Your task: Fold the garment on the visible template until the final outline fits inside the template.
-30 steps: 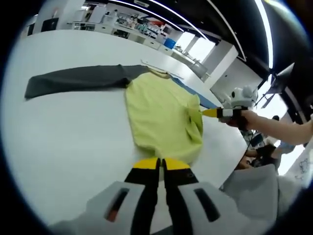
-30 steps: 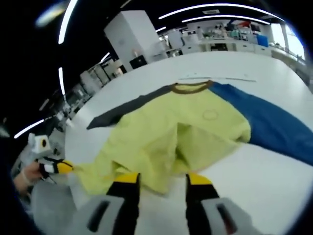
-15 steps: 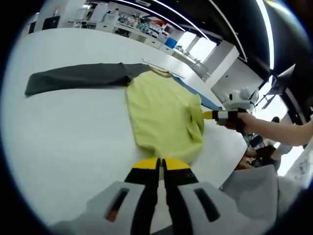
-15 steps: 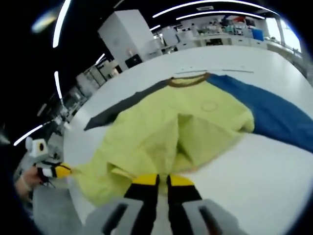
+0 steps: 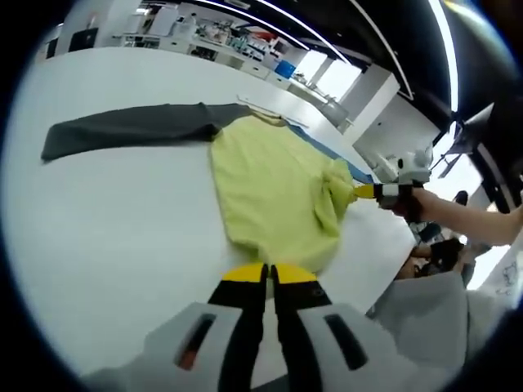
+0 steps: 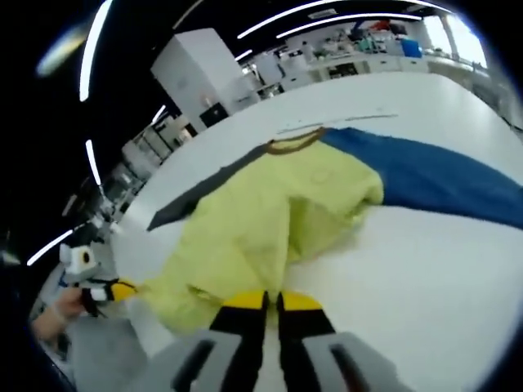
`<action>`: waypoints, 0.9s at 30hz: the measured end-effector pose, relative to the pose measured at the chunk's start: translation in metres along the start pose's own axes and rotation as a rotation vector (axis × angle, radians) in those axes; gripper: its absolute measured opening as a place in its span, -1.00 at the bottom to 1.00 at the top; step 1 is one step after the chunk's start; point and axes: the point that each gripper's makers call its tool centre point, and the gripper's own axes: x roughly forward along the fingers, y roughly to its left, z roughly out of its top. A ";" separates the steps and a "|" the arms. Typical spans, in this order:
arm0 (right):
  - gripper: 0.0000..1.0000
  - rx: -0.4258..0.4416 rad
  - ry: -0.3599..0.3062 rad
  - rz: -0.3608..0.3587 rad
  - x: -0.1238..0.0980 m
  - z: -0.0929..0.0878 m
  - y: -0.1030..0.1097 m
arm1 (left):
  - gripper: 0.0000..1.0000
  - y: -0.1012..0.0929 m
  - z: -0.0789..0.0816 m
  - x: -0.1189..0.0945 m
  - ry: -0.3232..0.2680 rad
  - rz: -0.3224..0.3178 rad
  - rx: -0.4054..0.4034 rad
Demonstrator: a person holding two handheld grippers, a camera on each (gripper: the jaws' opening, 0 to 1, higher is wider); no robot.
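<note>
A yellow-green shirt point(image 5: 274, 184) with a dark grey sleeve point(image 5: 122, 129) and a blue sleeve point(image 6: 441, 175) lies spread on the white table point(image 5: 106, 220). My left gripper point(image 5: 268, 275) is shut on the shirt's near hem. Seen from the other side, the left gripper point(image 6: 121, 289) holds a hem corner. My right gripper point(image 6: 265, 302) is shut on a raised fold at the shirt's side edge. In the left gripper view the right gripper point(image 5: 365, 192) draws that fold away from the body. A brown collar point(image 6: 292, 144) lies at the far end.
A thin pale strip point(image 6: 339, 124) lies on the table beyond the collar. The table's edge runs close to a person's grey sleeve point(image 5: 425, 314). Lab benches point(image 5: 212, 37) and a white cabinet point(image 6: 204, 69) stand far behind.
My right gripper was open a second ago and has shut on the shirt's side fold. It has since pulled the fold outward. The left gripper has stayed put.
</note>
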 end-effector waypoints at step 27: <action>-1.00 0.183 0.068 -0.085 -0.074 -0.083 -0.052 | -1.00 0.004 -0.015 -0.001 0.068 0.022 0.011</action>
